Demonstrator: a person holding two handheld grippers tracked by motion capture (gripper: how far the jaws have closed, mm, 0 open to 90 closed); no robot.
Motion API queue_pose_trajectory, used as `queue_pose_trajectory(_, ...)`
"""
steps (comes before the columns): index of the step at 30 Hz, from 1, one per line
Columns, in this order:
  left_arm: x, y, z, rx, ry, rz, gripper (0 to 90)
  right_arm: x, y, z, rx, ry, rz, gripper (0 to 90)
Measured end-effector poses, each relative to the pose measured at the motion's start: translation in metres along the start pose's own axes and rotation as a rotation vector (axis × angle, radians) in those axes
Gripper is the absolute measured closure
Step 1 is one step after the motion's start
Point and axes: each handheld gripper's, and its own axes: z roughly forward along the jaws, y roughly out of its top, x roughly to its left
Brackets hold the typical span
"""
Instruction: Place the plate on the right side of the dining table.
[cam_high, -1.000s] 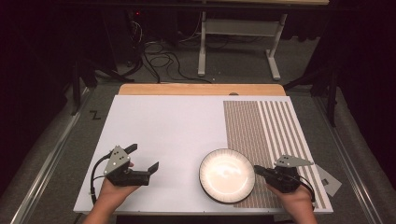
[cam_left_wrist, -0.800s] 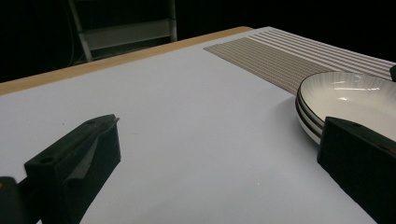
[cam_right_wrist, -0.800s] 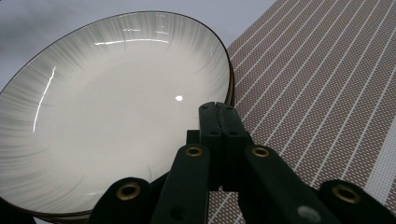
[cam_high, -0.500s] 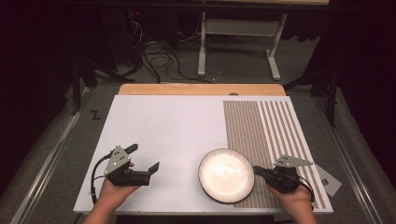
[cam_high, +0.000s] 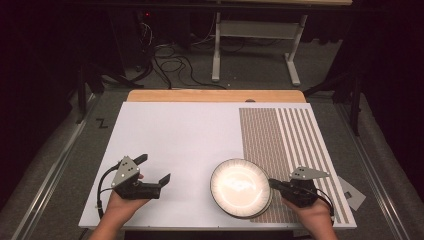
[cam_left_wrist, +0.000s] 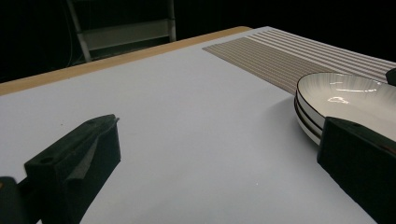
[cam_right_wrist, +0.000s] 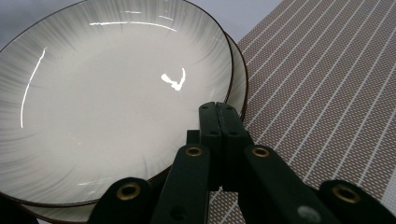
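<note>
Table (cam_high: 185, 145) surface, white, occupied the centre of the high view, with a wooden strip (cam_high: 215, 96) along its far edge. A brown striped mat (cam_high: 285, 145) covered the right portion of the table, running from the upper centre-right of the frame down to the lower right.

Two stacked plates (cam_high: 241, 187), white with dark rims, sat in the lower centre-right of the high view, partly on the mat's left edge and partly on the bare table. In the left gripper view the stack (cam_left_wrist: 345, 100) appeared at the right edge of the frame, one rim visible above the other.

The left gripper (cam_high: 150, 170) was positioned at the lower left of the high view, well apart from the plates, its jaws spread wide with nothing between them.

The right gripper (cam_high: 272, 184) was positioned at the lower right, its jaws brought together at the near rim of the stack. In the right gripper view, the closed jaw tips (cam_right_wrist: 219, 114) overlapped the rim of the top plate (cam_right_wrist: 107, 93); whether they clamped that rim could not be determined.
</note>
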Motion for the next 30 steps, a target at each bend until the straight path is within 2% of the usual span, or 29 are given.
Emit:
queue_pose_trajectory(7,0.0,0.0,-0.001,-0.002,0.0,-0.004,0.2,0.01,0.003,0.009,0.028,0.02,-0.032,90.0)
queue_pose_trajectory(9,0.0,0.0,-0.001,-0.003,-0.001,-0.004,0.2,0.011,0.004,0.011,0.032,0.01,-0.041,90.0)
queue_pose_trajectory(30,0.0,0.001,-0.001,-0.003,-0.004,-0.005,0.2,0.012,0.004,0.011,0.035,0.013,-0.037,90.0)
